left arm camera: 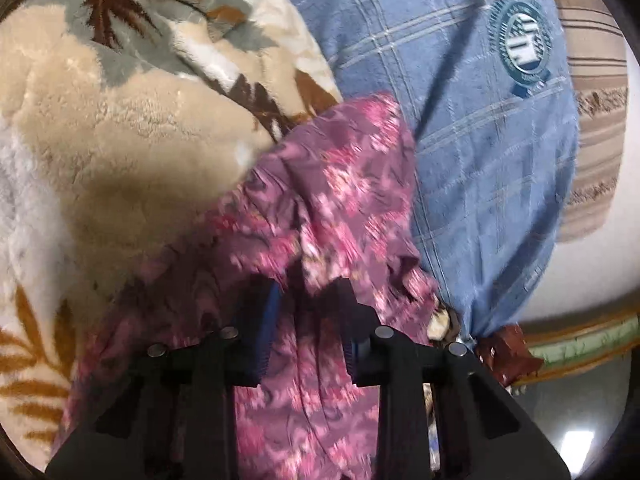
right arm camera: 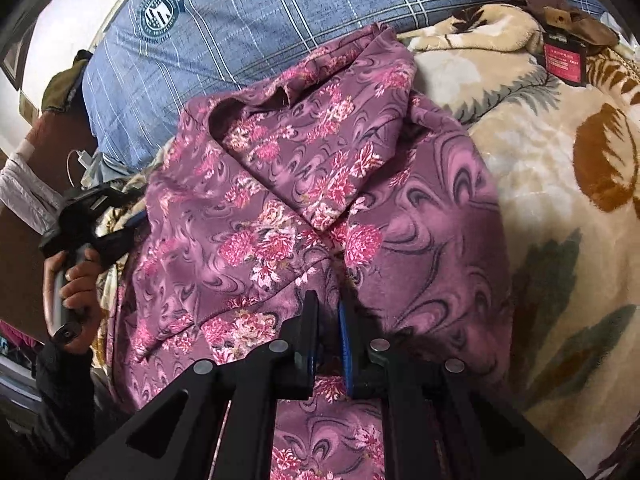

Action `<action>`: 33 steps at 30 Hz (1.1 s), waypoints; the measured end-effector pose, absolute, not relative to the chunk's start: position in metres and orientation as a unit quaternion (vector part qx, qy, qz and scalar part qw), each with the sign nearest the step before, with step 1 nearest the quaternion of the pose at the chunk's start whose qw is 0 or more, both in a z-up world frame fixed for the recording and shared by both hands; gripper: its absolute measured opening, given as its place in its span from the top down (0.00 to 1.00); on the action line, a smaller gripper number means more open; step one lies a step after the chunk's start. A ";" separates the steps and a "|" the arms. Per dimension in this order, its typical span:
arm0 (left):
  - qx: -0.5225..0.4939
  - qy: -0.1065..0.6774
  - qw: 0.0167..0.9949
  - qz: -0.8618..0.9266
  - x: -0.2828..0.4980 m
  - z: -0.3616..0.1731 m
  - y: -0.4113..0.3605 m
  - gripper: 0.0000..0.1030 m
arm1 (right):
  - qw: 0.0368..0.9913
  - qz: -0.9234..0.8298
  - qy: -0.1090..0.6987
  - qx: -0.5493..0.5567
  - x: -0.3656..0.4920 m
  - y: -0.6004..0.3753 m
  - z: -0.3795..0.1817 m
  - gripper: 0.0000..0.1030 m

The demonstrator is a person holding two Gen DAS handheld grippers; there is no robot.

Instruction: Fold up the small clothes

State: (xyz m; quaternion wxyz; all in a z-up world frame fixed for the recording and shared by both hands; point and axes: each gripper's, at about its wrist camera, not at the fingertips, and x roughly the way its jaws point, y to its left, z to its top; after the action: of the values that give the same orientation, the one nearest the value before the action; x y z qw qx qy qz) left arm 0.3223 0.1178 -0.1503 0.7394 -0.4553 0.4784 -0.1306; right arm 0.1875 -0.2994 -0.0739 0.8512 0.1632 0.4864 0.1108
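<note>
A plush leaf-patterned blanket [right arm camera: 560, 128] covers the bed, with a blue plaid pillow [right arm camera: 248, 20] at its head. Across both lies the task's thing, a purple floral garment [right arm camera: 288, 184], rumpled rather than flat: one flap is turned over the middle, another fold bunches near the neckline, and the edges do not line up. Judging by that, the folding looks barely under way, with smoothing and the main folds left to do. The right gripper [right arm camera: 328, 312] has its jaws drawn nearly together, pinching a ridge of the purple cloth at the near edge. The left gripper [left arm camera: 308, 296], held in the person's left hand [right arm camera: 74, 280] at the garment's far side, shows a moderate gap between its jaws with fabric bunched in it; blur hides whether the blue pads [left arm camera: 267, 332] actually press the cloth.
</note>
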 end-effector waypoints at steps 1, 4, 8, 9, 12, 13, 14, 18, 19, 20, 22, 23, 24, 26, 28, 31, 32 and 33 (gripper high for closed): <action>-0.453 0.480 0.742 -0.120 0.327 -0.153 0.117 0.76 | 0.852 0.111 0.486 0.162 0.187 -0.300 -0.073 0.91; -0.473 0.474 0.735 -0.107 0.341 -0.160 0.120 0.76 | 0.851 0.109 0.489 0.156 0.186 -0.298 -0.075 0.91; -0.461 0.476 0.743 -0.094 0.346 -0.154 0.127 0.86 | 0.851 0.112 0.493 0.141 0.187 -0.294 -0.076 0.92; -0.441 0.475 0.756 -0.093 0.346 -0.148 0.127 0.93 | 0.852 0.114 0.491 0.143 0.186 -0.295 -0.074 0.92; -0.405 0.445 0.792 -0.105 0.333 -0.122 0.135 0.94 | 0.856 0.127 0.480 0.143 0.179 -0.297 -0.060 0.93; -0.408 0.434 0.795 -0.111 0.328 -0.115 0.141 0.94 | 0.858 0.130 0.476 0.142 0.175 -0.298 -0.055 0.93; -0.411 0.432 0.793 -0.122 0.327 -0.112 0.145 0.94 | 0.860 0.135 0.471 0.141 0.171 -0.298 -0.047 0.93; -0.385 0.465 0.789 -0.114 0.341 -0.127 0.148 0.94 | 0.860 0.132 0.474 0.136 0.169 -0.302 -0.044 0.93; -0.412 0.480 0.766 -0.113 0.345 -0.140 0.154 0.94 | 0.851 0.132 0.491 0.134 0.174 -0.298 -0.057 0.93; -0.431 0.478 0.756 -0.117 0.344 -0.144 0.155 0.94 | 0.841 0.130 0.509 0.131 0.179 -0.296 -0.070 0.93; -0.428 0.459 0.770 -0.120 0.345 -0.139 0.157 0.94 | 0.831 0.139 0.520 0.139 0.180 -0.294 -0.076 0.93; -0.418 0.460 0.775 -0.114 0.345 -0.141 0.156 0.94 | 0.834 0.150 0.510 0.148 0.178 -0.296 -0.069 0.93; -0.413 0.474 0.770 -0.107 0.348 -0.149 0.154 0.93 | 0.835 0.161 0.500 0.163 0.179 -0.300 -0.063 0.93; -0.381 0.508 0.765 -0.109 0.349 -0.158 0.143 0.92 | 0.830 0.155 0.509 0.165 0.184 -0.302 -0.072 0.93; -0.314 0.499 0.801 -0.105 0.334 -0.134 0.133 0.89 | 0.824 0.143 0.529 0.143 0.189 -0.297 -0.089 0.92; -0.248 0.472 0.835 -0.138 0.291 -0.096 0.118 0.64 | 0.837 0.156 0.505 0.142 0.184 -0.298 -0.077 0.82; -0.228 0.463 0.845 -0.140 0.274 -0.086 0.115 0.54 | 0.843 0.152 0.497 0.142 0.183 -0.299 -0.072 0.78; -0.196 0.450 0.861 -0.135 0.249 -0.074 0.111 0.50 | 0.849 0.147 0.488 0.141 0.180 -0.300 -0.065 0.70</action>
State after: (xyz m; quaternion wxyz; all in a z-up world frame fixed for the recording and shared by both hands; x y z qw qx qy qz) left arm 0.2491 0.1115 -0.0735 0.8611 -0.1956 0.4496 -0.1347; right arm 0.1801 -0.3003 -0.0650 0.8490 0.1411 0.4876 0.1469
